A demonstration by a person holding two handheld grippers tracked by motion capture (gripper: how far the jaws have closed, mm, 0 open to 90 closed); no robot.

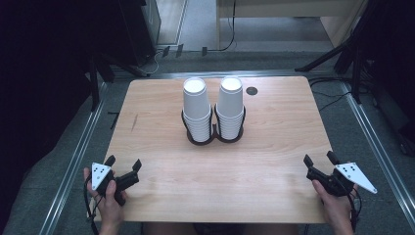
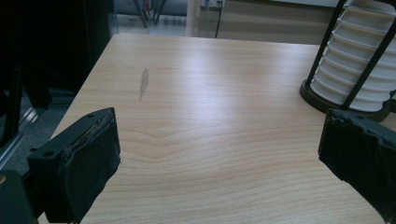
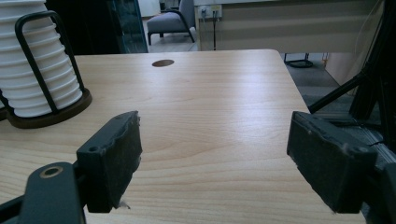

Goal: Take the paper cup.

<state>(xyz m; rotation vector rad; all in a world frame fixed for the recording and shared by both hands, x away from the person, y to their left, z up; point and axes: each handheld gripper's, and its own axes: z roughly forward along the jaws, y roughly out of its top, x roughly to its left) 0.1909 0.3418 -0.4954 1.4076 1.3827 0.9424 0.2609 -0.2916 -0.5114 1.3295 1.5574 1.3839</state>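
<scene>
Two stacks of white paper cups stand upside down in a black wire double holder [image 1: 214,139] at the table's far middle: the left stack [image 1: 196,110] and the right stack [image 1: 230,105]. My left gripper [image 1: 124,162] rests at the near left corner, held by a hand, jaws wide apart and empty. My right gripper [image 1: 319,157] sits at the near right corner, also open with nothing between its jaws. In the left gripper view, the left gripper [image 2: 219,135] faces bare wood, with a cup stack [image 2: 355,60] off to the right. From the right gripper [image 3: 215,130], a cup stack [image 3: 32,60] stands far left.
The wooden table [image 1: 274,147] has a round cable hole [image 1: 251,90] behind the cups and a dark smudge [image 1: 134,121] on its left side. Black stand legs [image 1: 337,51] and cables lie on the floor at the back right. Metal rails run along both sides.
</scene>
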